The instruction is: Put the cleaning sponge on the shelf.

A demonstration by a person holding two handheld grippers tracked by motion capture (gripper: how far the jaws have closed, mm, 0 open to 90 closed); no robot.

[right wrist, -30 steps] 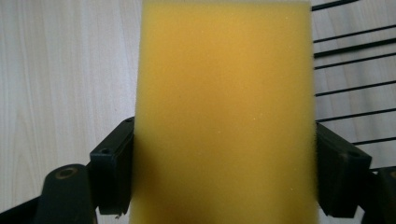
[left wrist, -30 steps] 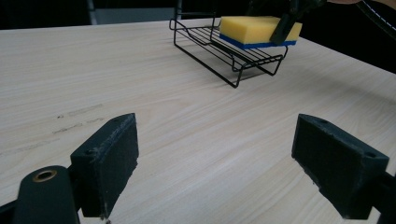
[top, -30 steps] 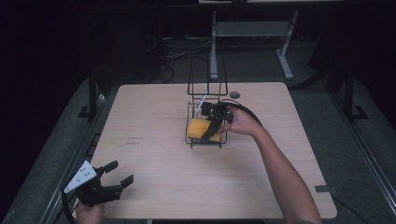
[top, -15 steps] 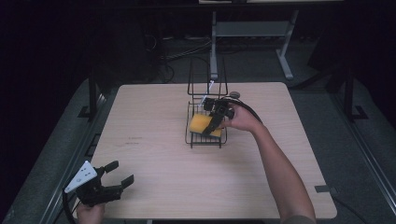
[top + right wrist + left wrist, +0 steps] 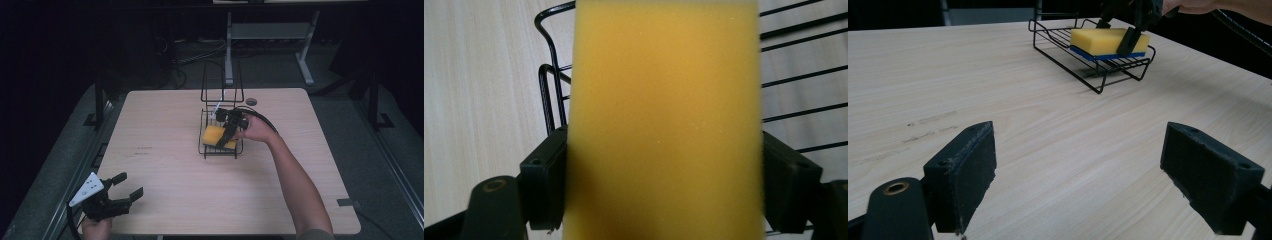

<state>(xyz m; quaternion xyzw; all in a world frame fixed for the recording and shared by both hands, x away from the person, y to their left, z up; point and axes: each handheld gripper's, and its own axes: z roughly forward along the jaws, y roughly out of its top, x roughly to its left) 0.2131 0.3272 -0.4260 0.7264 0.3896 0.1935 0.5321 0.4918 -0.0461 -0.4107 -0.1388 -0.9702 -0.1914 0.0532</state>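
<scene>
At the near-left corner of the worktop (image 5: 165, 130), the left gripper (image 5: 122, 192) sat idle in the person's hand, fingers (image 5: 965, 172) spread wide with nothing between them, well apart from the action. Moving right to mid-worktop, the black wire rack (image 5: 220, 147) stood with its tall looped back toward the far edge. The yellow sponge (image 5: 216, 136), blue scouring layer underneath per the left gripper view (image 5: 1108, 41), lay in the rack's tray, seemingly resting on the wires at its near end. Right of that, the right gripper (image 5: 226, 136) reached in from the right hand (image 5: 257, 131), fingers (image 5: 544, 182) clamped on the sponge's two long sides; the right gripper view had the sponge (image 5: 664, 125) squeezed between both pads, rack wires (image 5: 551, 75) behind. Judged step: seating the sponge in the rack, nearly done. To do it well: lower until the blue face sits flat on the wires, keep it square inside the tray rim, don't press so hard that the light rack slides or tips. Release by opening the fingers only enough to clear the foam, then lift straight out so the pads don't snag the rim or drag the sponge along. Left gripper could steady the rack if it shifted.
</scene>
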